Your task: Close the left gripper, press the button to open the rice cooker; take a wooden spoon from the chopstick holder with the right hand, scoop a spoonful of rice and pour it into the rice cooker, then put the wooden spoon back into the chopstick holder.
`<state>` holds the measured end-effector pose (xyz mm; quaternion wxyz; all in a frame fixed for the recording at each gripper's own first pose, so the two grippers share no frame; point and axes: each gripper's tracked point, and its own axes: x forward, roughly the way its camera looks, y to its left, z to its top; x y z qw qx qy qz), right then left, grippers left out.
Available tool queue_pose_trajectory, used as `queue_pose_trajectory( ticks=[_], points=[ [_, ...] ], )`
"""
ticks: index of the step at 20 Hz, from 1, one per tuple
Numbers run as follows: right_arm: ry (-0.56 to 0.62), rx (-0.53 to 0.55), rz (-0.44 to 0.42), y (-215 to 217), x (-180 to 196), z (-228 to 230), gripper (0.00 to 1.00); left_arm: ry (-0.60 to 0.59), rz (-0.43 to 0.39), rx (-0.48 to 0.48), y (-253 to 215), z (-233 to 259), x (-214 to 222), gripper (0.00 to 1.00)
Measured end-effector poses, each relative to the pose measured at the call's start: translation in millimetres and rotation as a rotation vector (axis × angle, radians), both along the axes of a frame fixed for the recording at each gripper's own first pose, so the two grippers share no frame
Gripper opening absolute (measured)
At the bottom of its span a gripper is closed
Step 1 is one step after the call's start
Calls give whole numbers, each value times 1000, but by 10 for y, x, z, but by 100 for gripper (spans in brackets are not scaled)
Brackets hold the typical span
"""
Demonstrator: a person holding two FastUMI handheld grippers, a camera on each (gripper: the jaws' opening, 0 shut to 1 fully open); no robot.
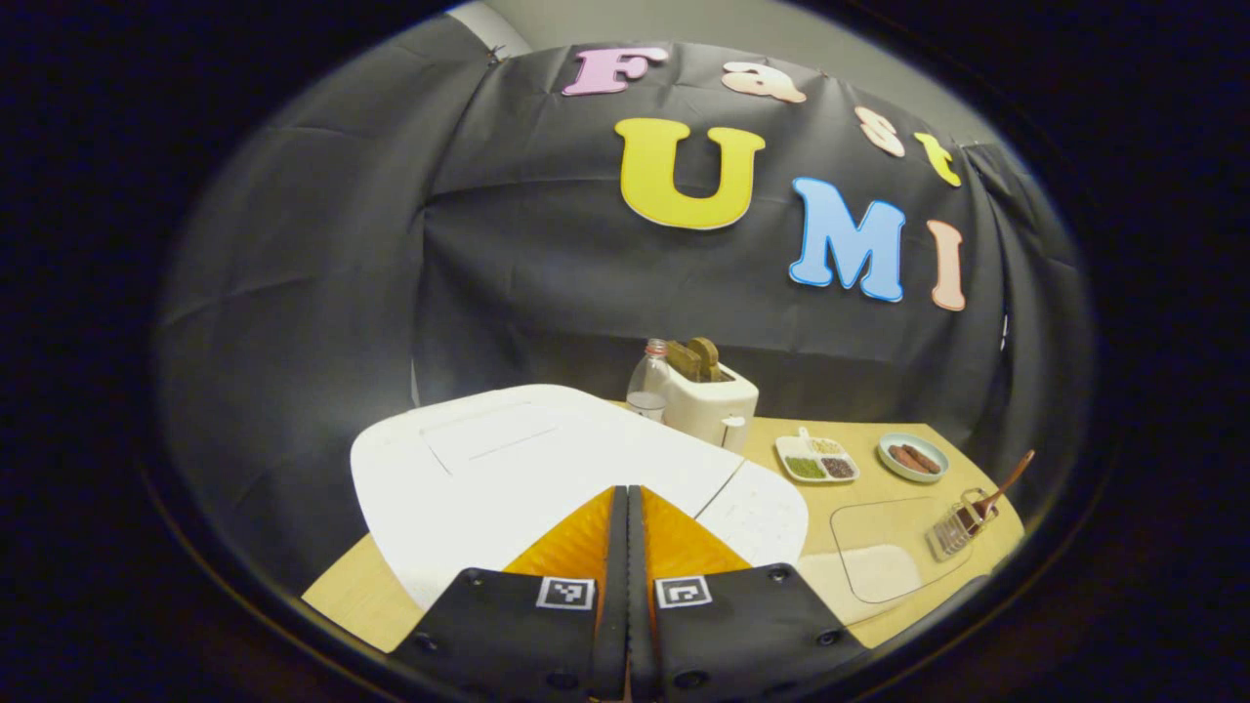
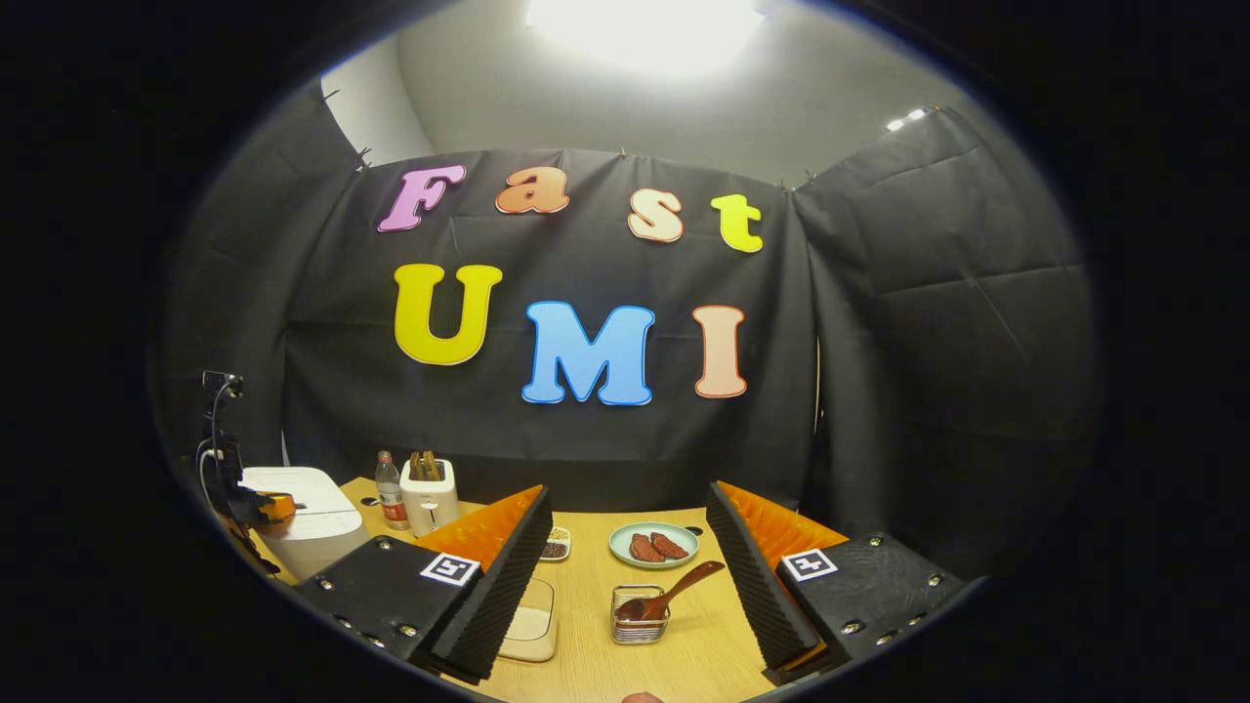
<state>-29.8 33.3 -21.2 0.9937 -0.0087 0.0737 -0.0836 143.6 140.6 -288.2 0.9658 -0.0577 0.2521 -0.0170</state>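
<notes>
With the left tool [image 1: 627, 508] clenched over the rice cooker [image 1: 508, 469], right tool [image 2: 625, 576] released, wooden spoon [image 2: 674, 592] straight ahead, handle slanting toward the worktop's right edge.

Ahead of the left claw [image 1: 627, 508], the rice cooker [image 1: 508, 469] is white. Between the right claw's [image 2: 625, 576] fingers stand a brown wooden spoon [image 2: 674, 594], wire chopstick holder [image 2: 637, 615], pale-wood bench [image 2: 684, 664], and perhaps-green plate [image 2: 652, 547].

Your left gripper [image 1: 626, 508] and right gripper [image 2: 625, 557] each carry black blocks dotted with screws and a square black-and-white marker tag, and their fingers [image 2: 747, 576] have ribbed foam inner faces.
</notes>
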Motion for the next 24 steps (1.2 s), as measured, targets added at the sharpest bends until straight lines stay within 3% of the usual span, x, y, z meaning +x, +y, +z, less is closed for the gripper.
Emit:
queue_pose_trajectory(
  ticks=[4, 9, 12, 16, 19, 22, 24],
  points=[
    [-6, 12, 21, -110, 63, -6, 97, 1, 38, 45, -1, 74, 18, 9],
    [-16, 39, 40, -314, 172, -40, 97, -140, 100, 126, 97, 777, 96, 9],
    [-24, 68, 36, -448, 276, -82, 97, -232, 161, 113, 151, 1268, 2, 9],
    [-37, 86, 36, -623, 416, -148, 97, -329, 167, 77, -60, 1713, -268, 9],
    [-51, 102, 32, -751, 552, -213, 97, -390, 155, 86, -269, 2024, -474, 77],
    [-41, 130, 35, -846, 689, -339, 97, -434, 153, 122, -440, 2278, -662, 94],
    [-28, 144, 33, -938, 772, -453, 97, -449, 151, 122, -555, 2394, -795, 99]
  ],
)
